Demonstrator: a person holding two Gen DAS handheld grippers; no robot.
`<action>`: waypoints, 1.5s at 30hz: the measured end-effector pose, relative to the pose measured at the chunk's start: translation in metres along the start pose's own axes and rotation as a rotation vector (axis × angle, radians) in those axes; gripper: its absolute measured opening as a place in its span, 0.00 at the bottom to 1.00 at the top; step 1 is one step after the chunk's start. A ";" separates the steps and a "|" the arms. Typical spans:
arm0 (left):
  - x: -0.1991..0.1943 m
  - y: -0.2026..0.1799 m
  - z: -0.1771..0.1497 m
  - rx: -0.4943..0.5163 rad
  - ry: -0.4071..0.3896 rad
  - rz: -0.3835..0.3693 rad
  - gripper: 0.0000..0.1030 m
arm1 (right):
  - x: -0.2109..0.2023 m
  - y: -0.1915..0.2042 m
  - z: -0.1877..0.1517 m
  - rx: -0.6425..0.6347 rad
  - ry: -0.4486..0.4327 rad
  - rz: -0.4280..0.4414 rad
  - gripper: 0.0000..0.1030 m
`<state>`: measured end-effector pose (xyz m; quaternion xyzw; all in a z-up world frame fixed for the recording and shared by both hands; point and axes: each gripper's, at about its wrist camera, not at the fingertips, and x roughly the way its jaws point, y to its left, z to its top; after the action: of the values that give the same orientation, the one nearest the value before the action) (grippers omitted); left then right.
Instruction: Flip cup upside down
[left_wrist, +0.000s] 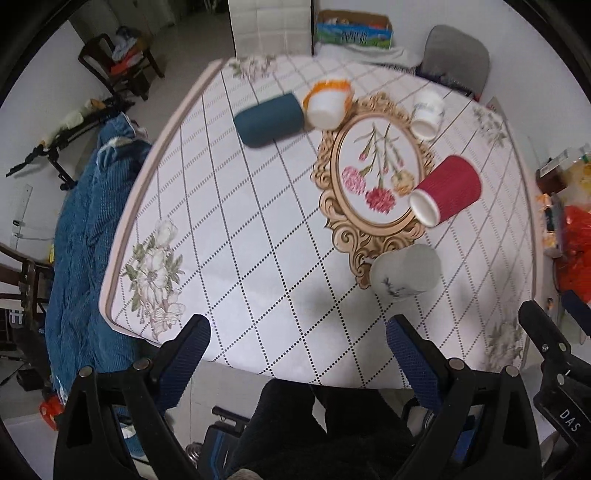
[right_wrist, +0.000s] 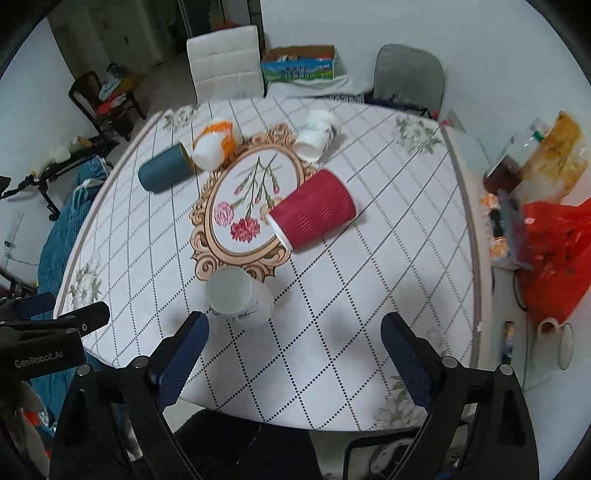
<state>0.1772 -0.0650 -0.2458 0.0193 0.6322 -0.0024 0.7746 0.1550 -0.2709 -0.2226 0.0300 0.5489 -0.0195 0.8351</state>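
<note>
While both grippers hang open over the near edge of the table (right_wrist: 369, 332), five cups lie on their sides. I would judge the white cup (right_wrist: 240, 297), nearest that edge, the target: the right gripper (right_wrist: 294, 334), holding nothing, should close across its wall, lift, then turn the mouth down. The left gripper (left_wrist: 298, 336) is empty too.
</note>
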 end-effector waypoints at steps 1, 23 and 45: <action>-0.006 0.000 -0.001 0.002 -0.011 -0.001 0.95 | -0.009 0.001 -0.001 -0.001 -0.011 -0.004 0.93; -0.156 0.044 -0.091 0.129 -0.301 -0.073 0.95 | -0.220 0.046 -0.095 0.121 -0.268 -0.074 0.97; -0.213 0.037 -0.133 0.092 -0.407 -0.081 0.95 | -0.296 0.043 -0.123 0.087 -0.351 -0.056 0.97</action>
<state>0.0051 -0.0279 -0.0624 0.0280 0.4621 -0.0663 0.8839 -0.0721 -0.2194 0.0019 0.0468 0.3940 -0.0712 0.9152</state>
